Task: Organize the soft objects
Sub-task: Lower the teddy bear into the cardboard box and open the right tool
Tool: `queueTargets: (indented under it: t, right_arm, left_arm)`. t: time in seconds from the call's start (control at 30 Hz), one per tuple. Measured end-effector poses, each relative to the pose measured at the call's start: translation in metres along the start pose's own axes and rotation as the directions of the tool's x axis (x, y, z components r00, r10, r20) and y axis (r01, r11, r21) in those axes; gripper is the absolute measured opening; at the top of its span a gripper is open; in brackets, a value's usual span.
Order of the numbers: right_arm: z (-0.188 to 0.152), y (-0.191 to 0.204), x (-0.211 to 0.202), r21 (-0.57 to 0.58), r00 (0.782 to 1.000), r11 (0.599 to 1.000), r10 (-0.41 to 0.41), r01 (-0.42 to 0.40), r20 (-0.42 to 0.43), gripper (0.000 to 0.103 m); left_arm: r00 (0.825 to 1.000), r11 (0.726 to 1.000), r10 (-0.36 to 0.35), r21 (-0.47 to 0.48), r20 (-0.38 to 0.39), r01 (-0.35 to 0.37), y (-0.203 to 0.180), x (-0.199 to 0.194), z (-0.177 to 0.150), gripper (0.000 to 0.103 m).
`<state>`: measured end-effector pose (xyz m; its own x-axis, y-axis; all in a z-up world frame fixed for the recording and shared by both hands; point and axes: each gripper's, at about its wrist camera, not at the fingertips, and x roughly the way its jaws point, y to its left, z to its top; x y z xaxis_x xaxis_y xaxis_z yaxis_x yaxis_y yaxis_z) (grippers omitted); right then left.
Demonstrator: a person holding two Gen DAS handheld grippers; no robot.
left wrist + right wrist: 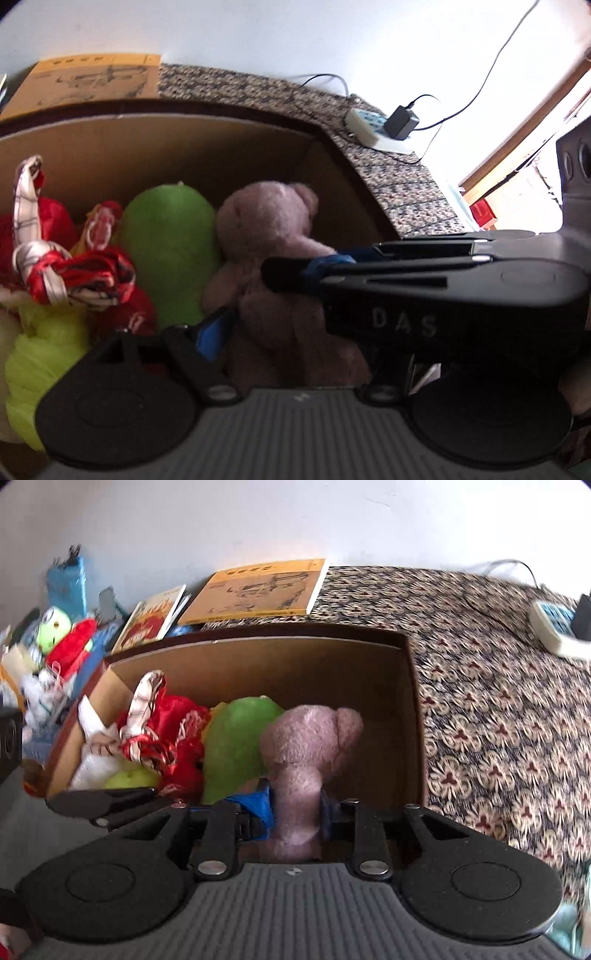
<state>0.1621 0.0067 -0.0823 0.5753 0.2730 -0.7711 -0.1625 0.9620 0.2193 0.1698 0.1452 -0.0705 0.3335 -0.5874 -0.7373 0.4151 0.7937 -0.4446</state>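
Inside the cardboard box (369,686) a mauve teddy bear (310,746) stands upright at the right end of a row of soft things, its head against the green plush toy (236,746) just to its left. The right tool (295,808) is pinching the bear low on its body, the blue-taped fingers (264,806) pressed into the fur on both sides. In the left wrist view the same bear (266,236) fills the middle, and the right tool's black finger (295,275) crosses in from the right and touches its side. The left tool (280,321) is close in front of the bear with one blue-padded finger (210,332) showing at the lower left; its other finger is hidden behind the right tool, so I cannot tell whether it is spread or pressed together. Left of the green plush lie a red-and-white satin scarf (147,734), red cloth (184,738), a yellow-green fuzzy piece (44,354) and something white (92,753). The box sits on a surface covered with a patterned cloth (498,701). Behind it lies a yellow book (258,590), and a white power strip (554,627) rests at the far right.
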Motion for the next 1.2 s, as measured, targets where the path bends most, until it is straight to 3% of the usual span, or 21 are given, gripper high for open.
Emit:
queueTargets:
  t: [0.17,0.37,0.57,0.8,1.1,1.2]
  right_arm:
    - [0.001,0.001,-0.007,-0.013,0.999,1.0,-0.002,0.003,0.055,0.015]
    - [-0.006,0.002,-0.02,-0.056,0.992,0.996,-0.057,0.063,0.109,0.017]
    - [-0.015,-0.013,-0.044,-0.003,0.983,1.0,0.01,-0.009,0.185,0.016]
    - [-0.033,-0.024,-0.069,0.009,0.976,1.0,0.024,-0.027,0.214,0.016]
    - [-0.063,-0.05,-0.103,0.047,0.974,0.997,0.05,-0.062,0.223,0.016]
    - [-0.073,-0.058,-0.113,0.056,0.972,0.996,0.051,-0.066,0.229,0.016]
  left_arm:
    - [0.999,1.0,0.021,-0.005,0.042,-0.021,0.002,-0.01,-0.002,0.072]
    - [0.992,0.995,0.099,0.014,0.079,-0.1,-0.004,-0.019,-0.01,0.072]
    - [0.975,0.982,0.186,0.013,0.118,-0.189,-0.02,-0.032,-0.016,0.072]
    - [0.924,0.934,0.351,0.012,0.152,-0.357,-0.062,-0.043,-0.023,0.072]
    - [0.851,0.861,0.5,0.011,0.162,-0.508,-0.114,-0.043,-0.042,0.072]
    - [0.842,0.852,0.517,0.003,0.157,-0.523,-0.127,-0.043,-0.051,0.072]
